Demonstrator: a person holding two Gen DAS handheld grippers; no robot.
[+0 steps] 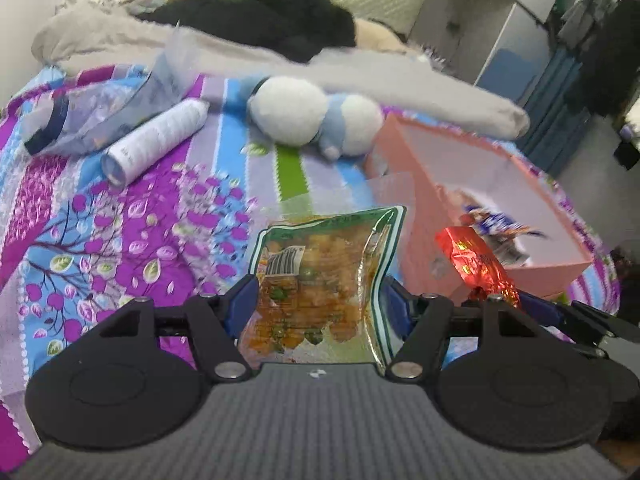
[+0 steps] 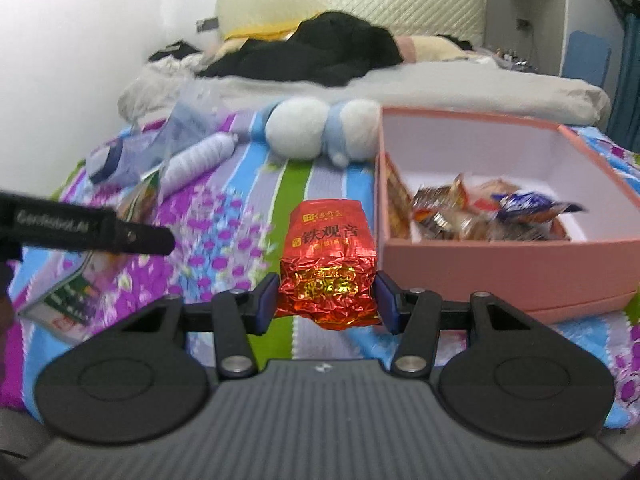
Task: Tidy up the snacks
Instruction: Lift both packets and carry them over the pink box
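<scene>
While the left gripper (image 1: 318,304) clamped the green-edged snack pouch (image 1: 324,280) at lower centre, the right gripper (image 2: 326,300) pinched the red foil packet (image 2: 330,256); both loads likely needed lifting over the pink box (image 2: 508,268) wall, right of centre, before release.

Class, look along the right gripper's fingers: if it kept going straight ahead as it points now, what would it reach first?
Probably the white-and-blue plush toy lying on the bed, straight beyond the red foil packet held by the right gripper. The pink box sits off to the right. Depth is uncertain.
</scene>
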